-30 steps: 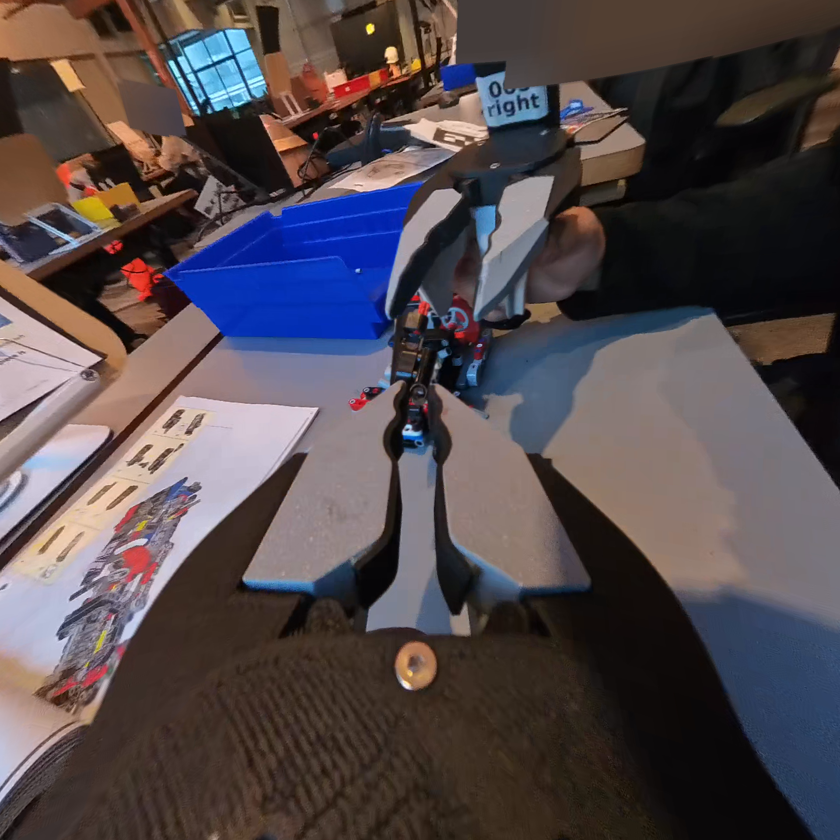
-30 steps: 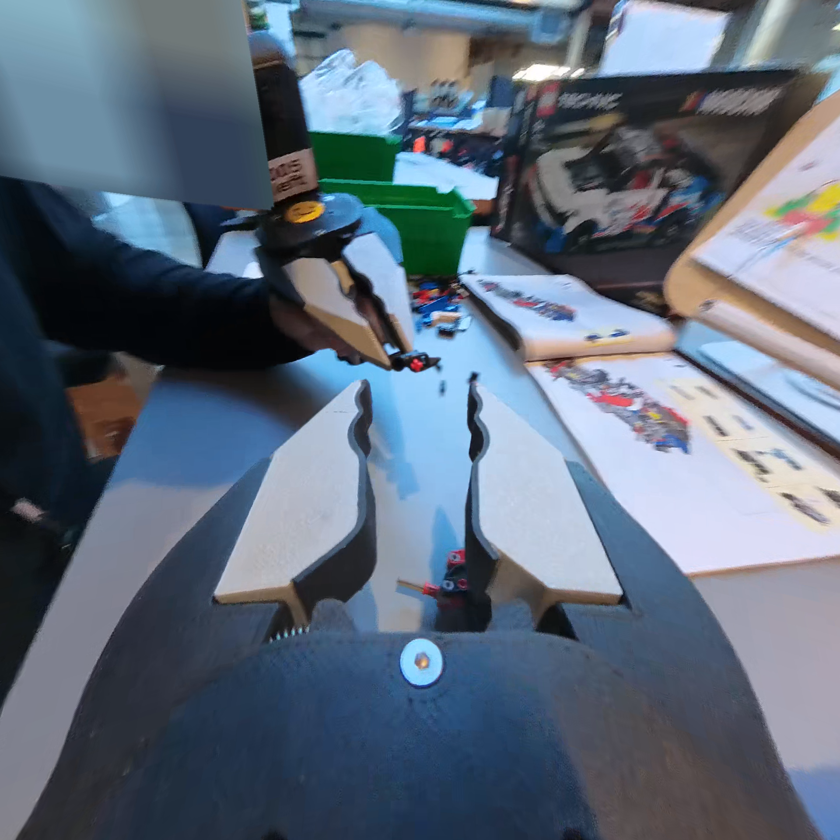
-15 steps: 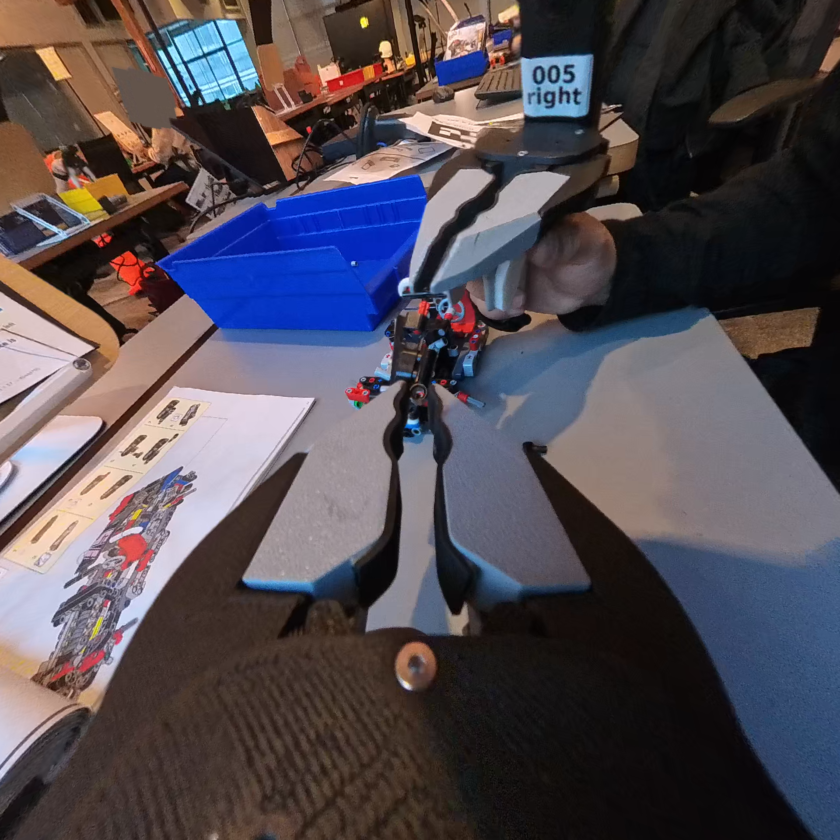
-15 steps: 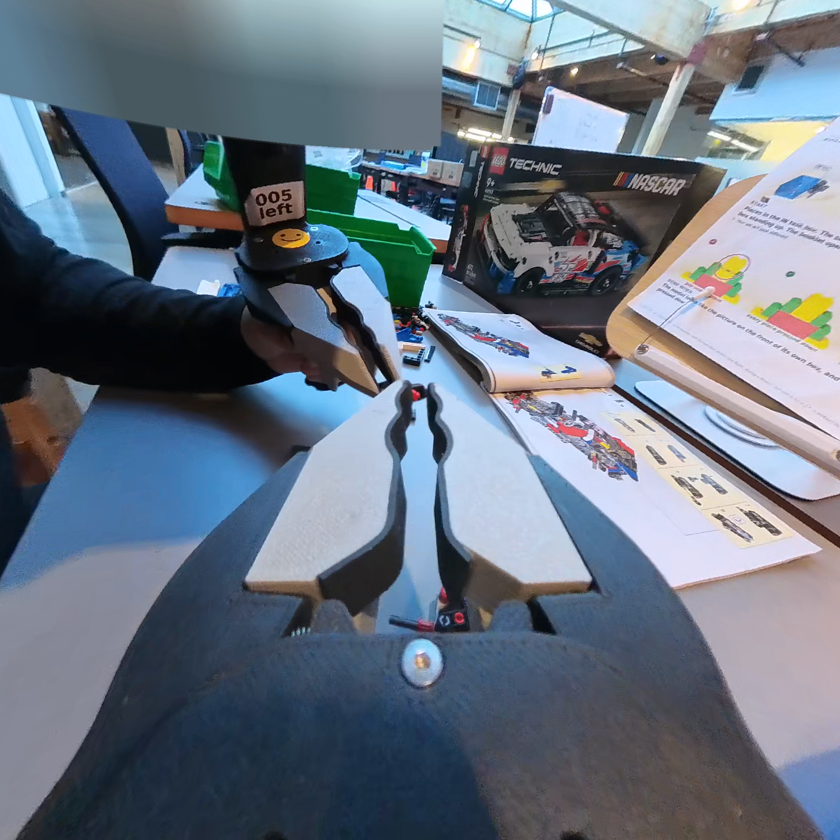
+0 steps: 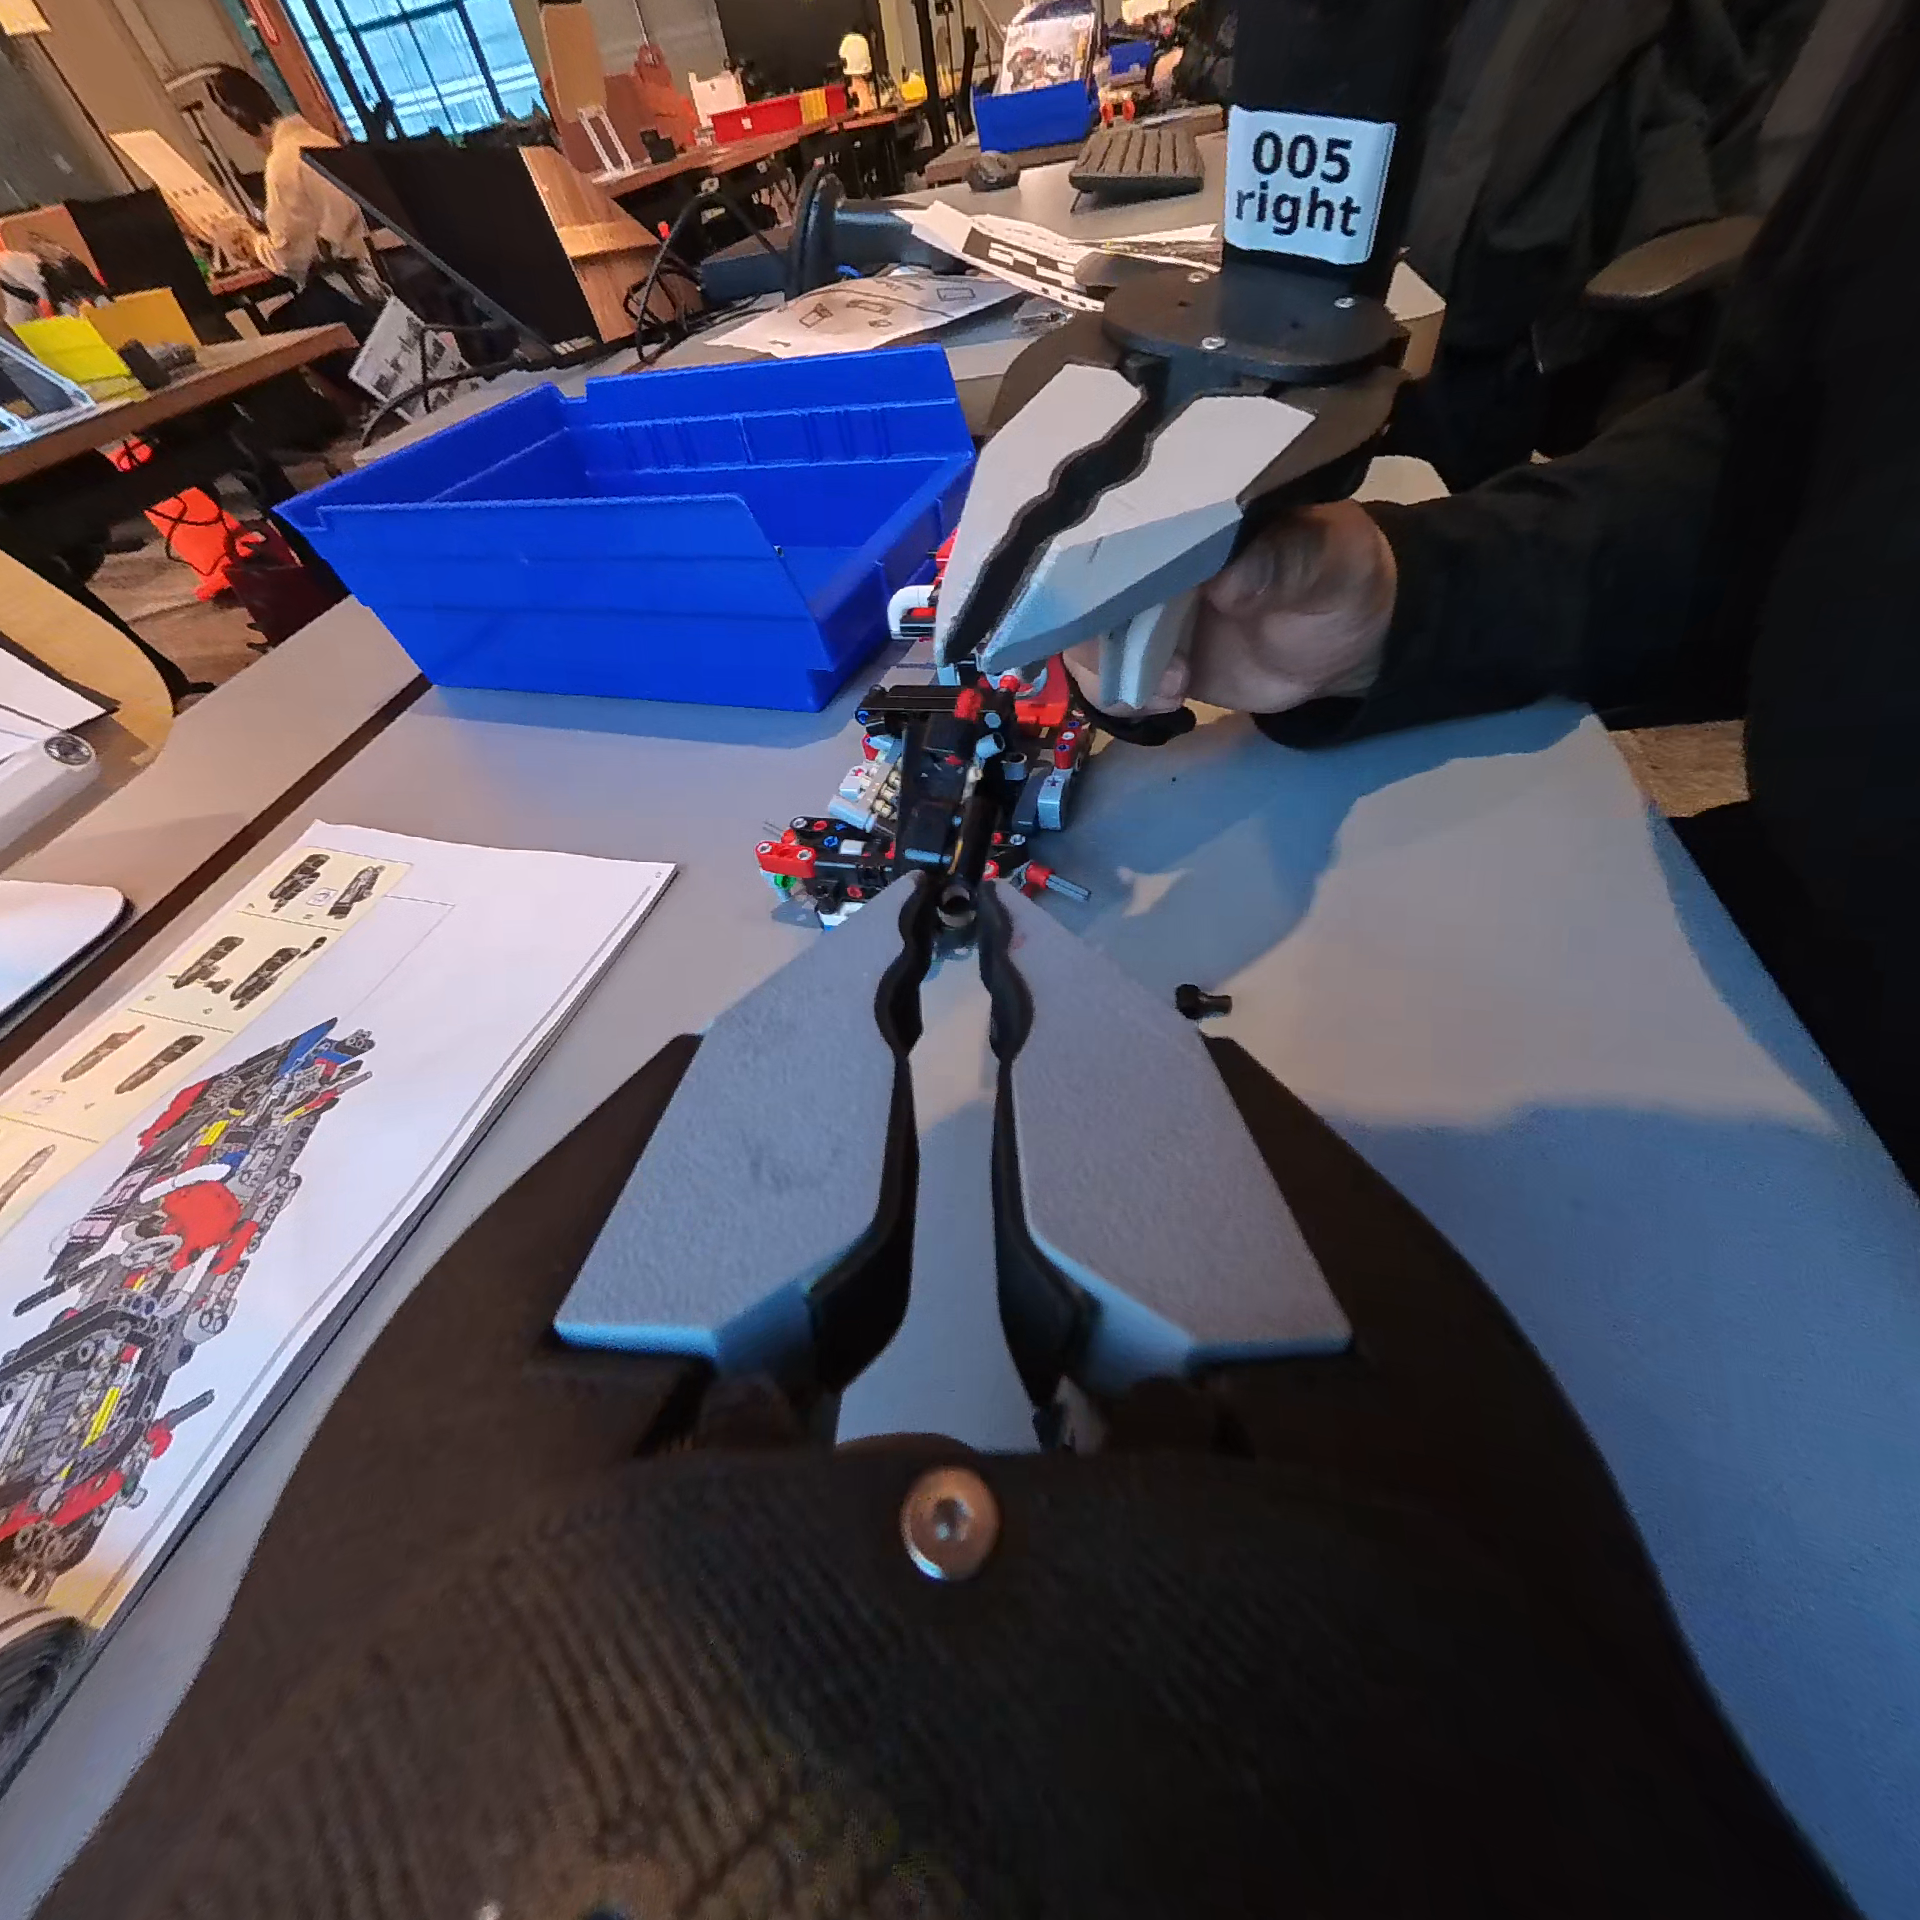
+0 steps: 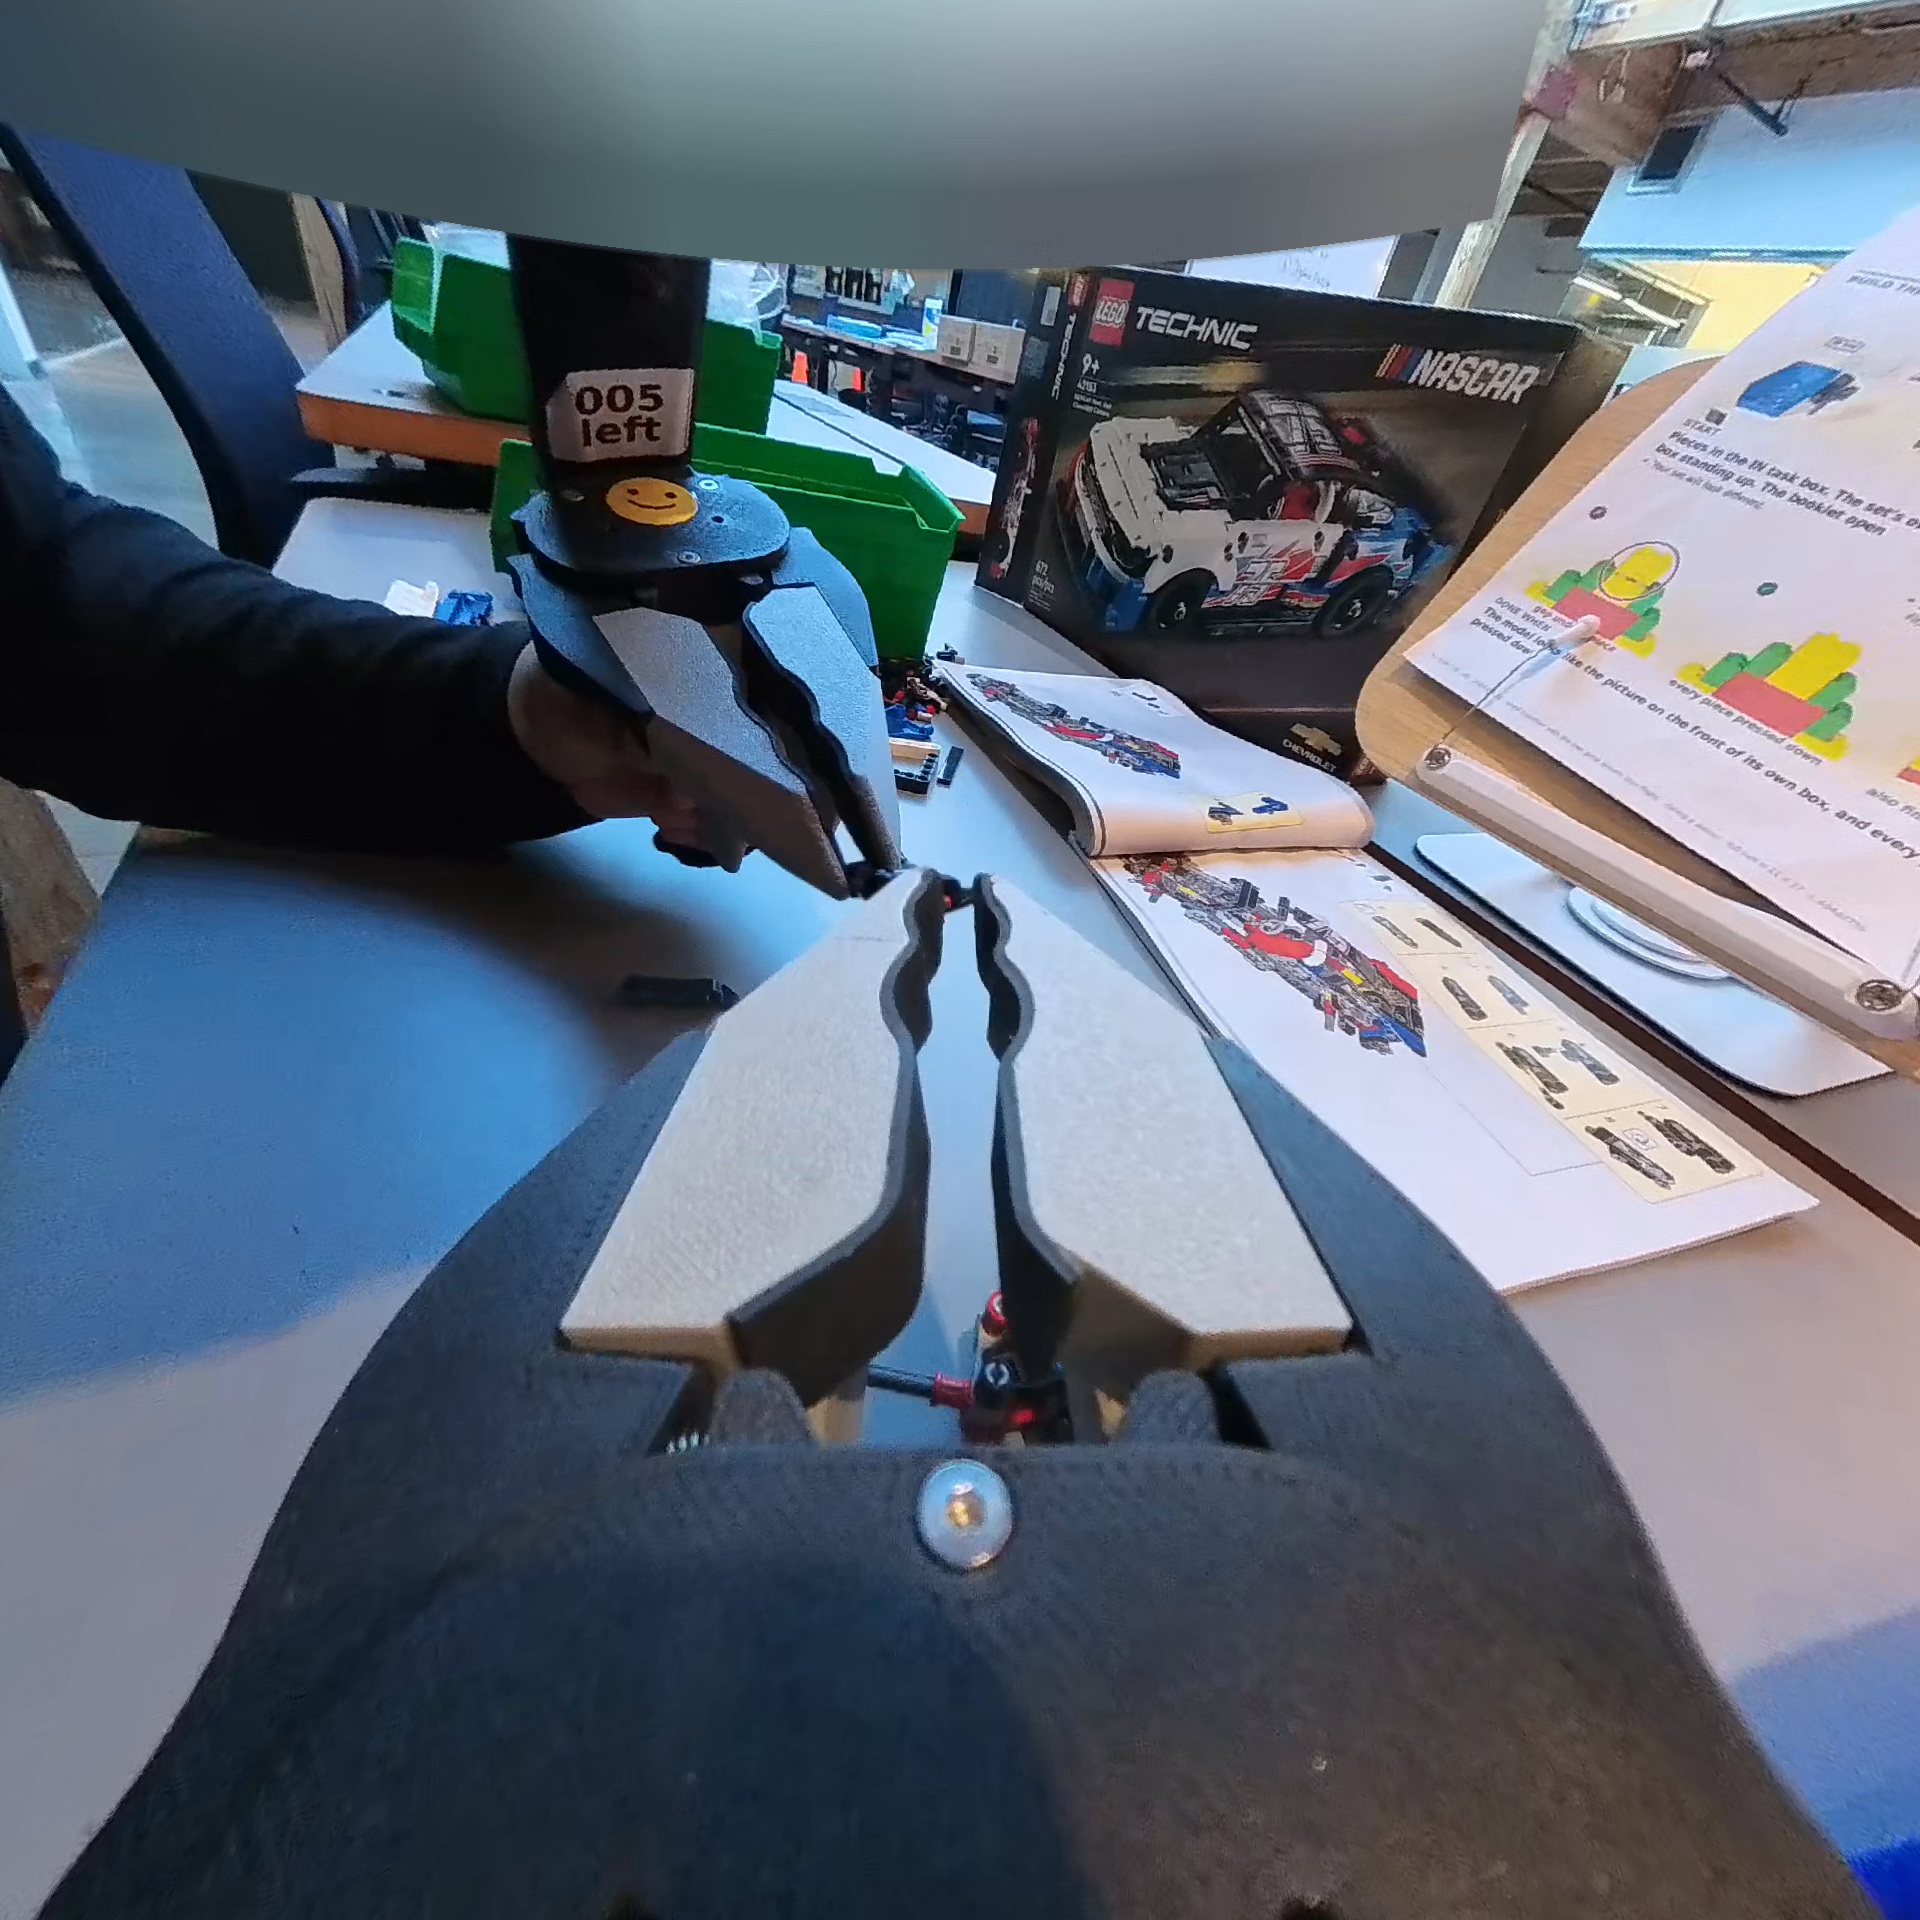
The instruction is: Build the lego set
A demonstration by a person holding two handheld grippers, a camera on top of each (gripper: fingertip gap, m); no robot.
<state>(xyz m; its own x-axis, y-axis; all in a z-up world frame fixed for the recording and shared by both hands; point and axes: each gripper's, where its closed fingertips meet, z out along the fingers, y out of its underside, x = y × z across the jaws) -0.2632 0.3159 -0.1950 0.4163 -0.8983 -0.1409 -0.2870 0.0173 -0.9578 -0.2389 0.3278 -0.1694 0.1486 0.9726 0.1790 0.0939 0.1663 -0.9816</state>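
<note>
The half-built lego model [image 5: 935,790], black, red and grey, stands on the grey table [image 5: 1455,1039] in front of the blue bin. My left gripper [image 5: 951,906] is shut on a black part at the model's near end. My right gripper [image 5: 966,665] comes down from above, shut, with its tips on a small red piece at the top of the model. In the right wrist view my right gripper [image 6: 956,894] pinches that red and black bit, tip to tip with the left gripper [image 6: 868,878]. Part of the model [image 6: 997,1371] shows below, between the fingers.
A blue bin [image 5: 644,540] stands behind the model. The open instruction booklet [image 5: 312,1039] lies to the left. A small black pin [image 5: 1200,1001] lies by the left gripper. A green bin [image 6: 831,520], the set's box [image 6: 1278,499], loose pieces [image 6: 914,727] and a tilted instruction stand [image 6: 1662,623] line the far side. The gap from one gripper's tips to the other's is roughly 4 cm.
My right gripper has gone from open to shut and moved onto the top of the model. My left gripper has kept its hold on the model's near end.
</note>
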